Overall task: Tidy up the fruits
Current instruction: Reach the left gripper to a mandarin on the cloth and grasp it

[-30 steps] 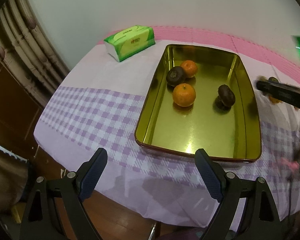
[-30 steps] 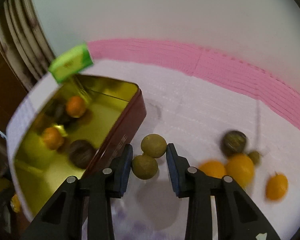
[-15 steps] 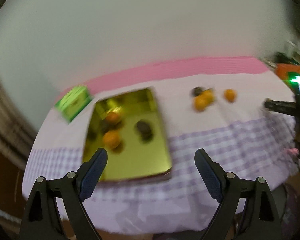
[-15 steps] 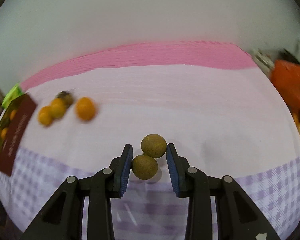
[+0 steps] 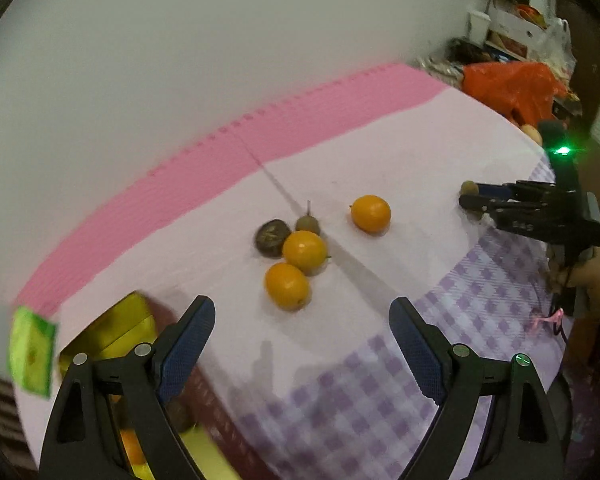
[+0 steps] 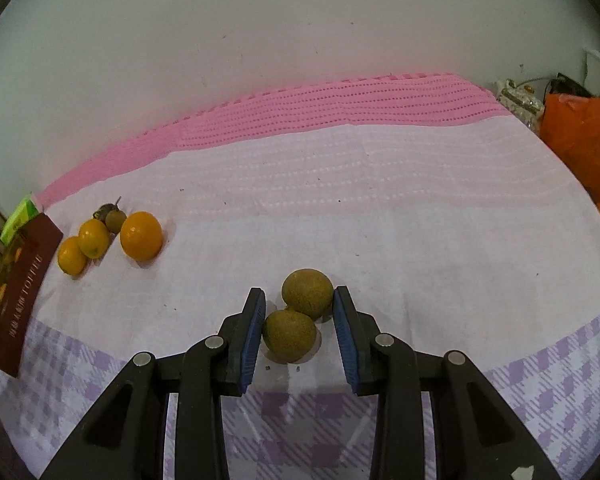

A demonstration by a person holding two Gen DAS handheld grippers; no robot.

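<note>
A pink and lilac-checked tablecloth (image 6: 380, 200) covers the table, running to a pink band at the far edge against the wall. At the far left lies the gold tray (image 5: 112, 328) with its dark red outer wall, only partly in view, and a green tissue box (image 5: 32, 356) just beyond it. An orange plastic bag (image 6: 580, 140) sits at the far right.

The left gripper (image 5: 302, 344) hangs over the near edge of the cloth with its blue pads wide apart and nothing between them. The right gripper (image 6: 298, 328) has its jaws narrowed around two brown-green fruits (image 6: 296, 312) joined together; the pads sit against or just beside them, and whether they press cannot be told.

Near the tray lies a loose group: three oranges (image 5: 304, 252), two touching and one a little apart to the right, with a dark wrinkled fruit (image 5: 271, 237) and a small green-brown fruit (image 5: 308, 224) just behind them.
</note>
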